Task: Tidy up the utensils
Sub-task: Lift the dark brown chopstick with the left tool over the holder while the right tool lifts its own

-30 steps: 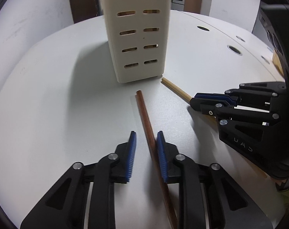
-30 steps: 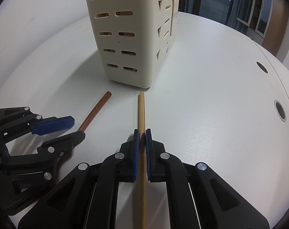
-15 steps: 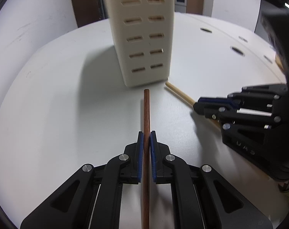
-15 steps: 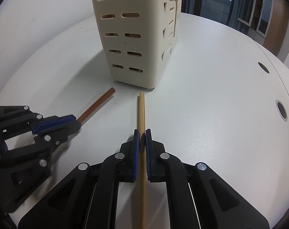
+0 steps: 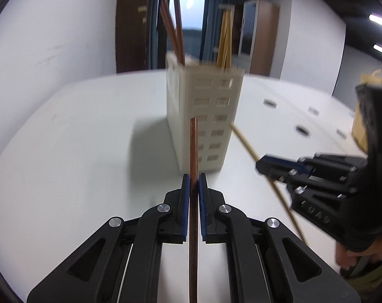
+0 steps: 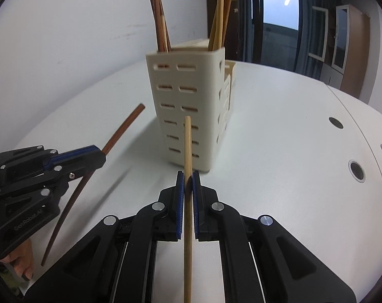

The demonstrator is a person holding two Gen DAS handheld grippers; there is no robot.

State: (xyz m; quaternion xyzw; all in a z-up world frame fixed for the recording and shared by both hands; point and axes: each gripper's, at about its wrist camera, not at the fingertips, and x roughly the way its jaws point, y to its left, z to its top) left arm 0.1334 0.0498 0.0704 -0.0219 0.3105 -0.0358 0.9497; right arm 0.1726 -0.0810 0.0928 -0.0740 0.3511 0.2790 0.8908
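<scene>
**Item 1 — dark chopstick** (image 5: pixel 193 151). Round reddish-brown stick with a blunt flat end, smooth-looking. The left gripper (image 5: pixel 193 194) has its fingers (image 5: pixel 185 197) closed on it, near mid-length as far as the right wrist view shows. It is lifted off the table (image 5: pixel 77 139), tip pointing toward the holder.

**Item 2 — light chopstick** (image 6: pixel 187 151). Pale bamboo-coloured stick, straight, round, matte. The right gripper (image 6: pixel 188 192) clamps it between its fingers (image 6: pixel 180 197), with the stick running back under the camera. It is also raised, tip aimed at the holder's front wall.

**Item 3 — utensil holder** (image 6: pixel 186 106). Tall cream plastic box with slotted walls and rounded corners, divided inside, with a lower section behind it. It stands upright on the white table. One compartment already holds dark chopsticks (image 6: pixel 160 20), the other light chopsticks (image 6: pixel 220 17), both leaning.

**Risks, as judged:**
- Both tips sit below the rim. If they are not lifted and tilted enough, either could strike the slotted wall and push or tip the tall, narrow holder.
- Thin round sticks held between flat pads may pivot or slip, so the free end could swing off line.
- The two grippers work near each other, so their sticks could cross or knock over the opening.
- Leaning sticks already inside could deflect a new one — or send it into the wrong compartment and mix the colours.
</scene>
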